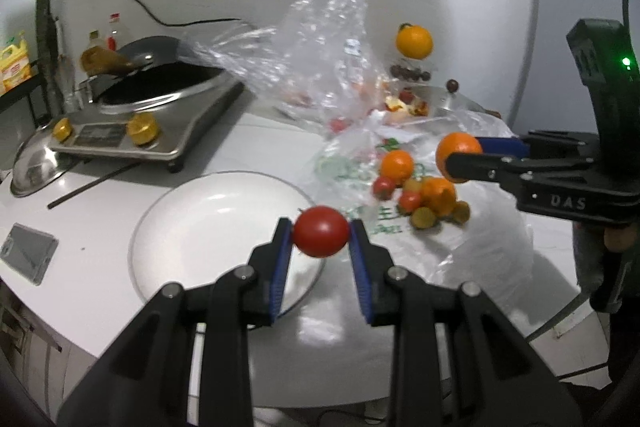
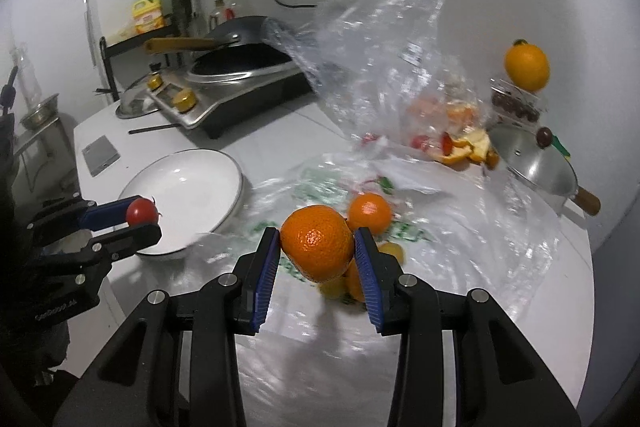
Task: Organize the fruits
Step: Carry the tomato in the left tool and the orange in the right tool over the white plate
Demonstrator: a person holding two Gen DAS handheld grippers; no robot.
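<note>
Two fruits are being held up over the table.

A red tomato [image 1: 321, 237] is being squeezed by the left gripper [image 1: 320, 239] above the white plate [image 1: 180, 227]. A mandarin orange [image 2: 317, 243] is being pinched by the right gripper [image 2: 317, 247], with the fruit pile [image 1: 420, 191] at two o'clock from the plate.

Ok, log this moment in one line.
left gripper: holds tomato | right gripper: holds orange | white plate: no fruit
</note>
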